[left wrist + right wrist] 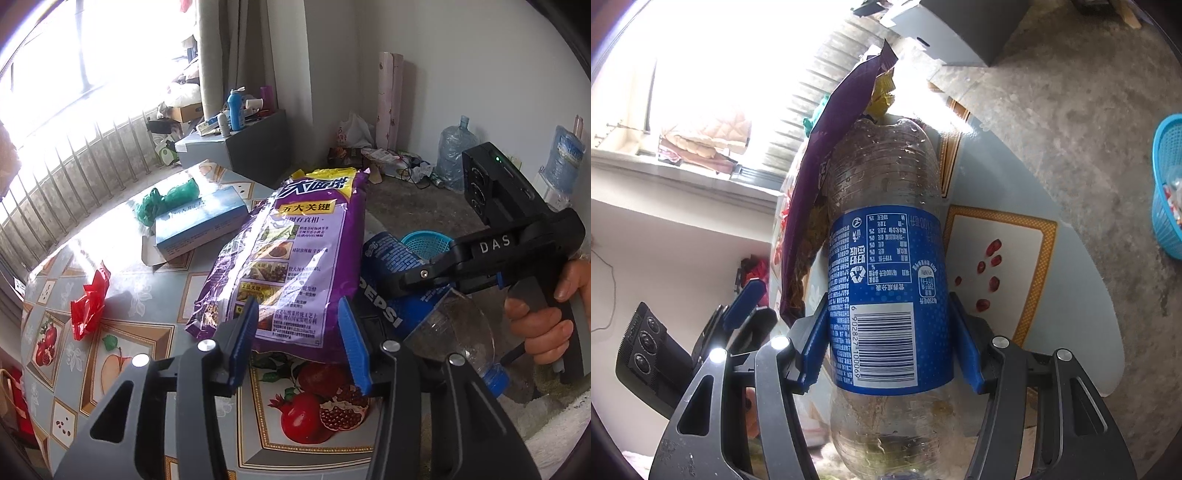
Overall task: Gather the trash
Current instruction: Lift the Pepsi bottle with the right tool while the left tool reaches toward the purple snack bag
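Right gripper pinches an empty clear plastic Pepsi bottle by its blue label.
Left gripper, spread, straddles the purple foil snack bag leaning against the bottle; lifting could topple it.

Glossy plastic bag, clear plastic bottle

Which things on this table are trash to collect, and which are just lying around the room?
Trash for the job:
purple bag
Pepsi bottle, clamped in the right gripper
red wrapper
green bag
blue box
blue basket, likely the bin

Just lying about:
water jugs
spray bottle
pink roll
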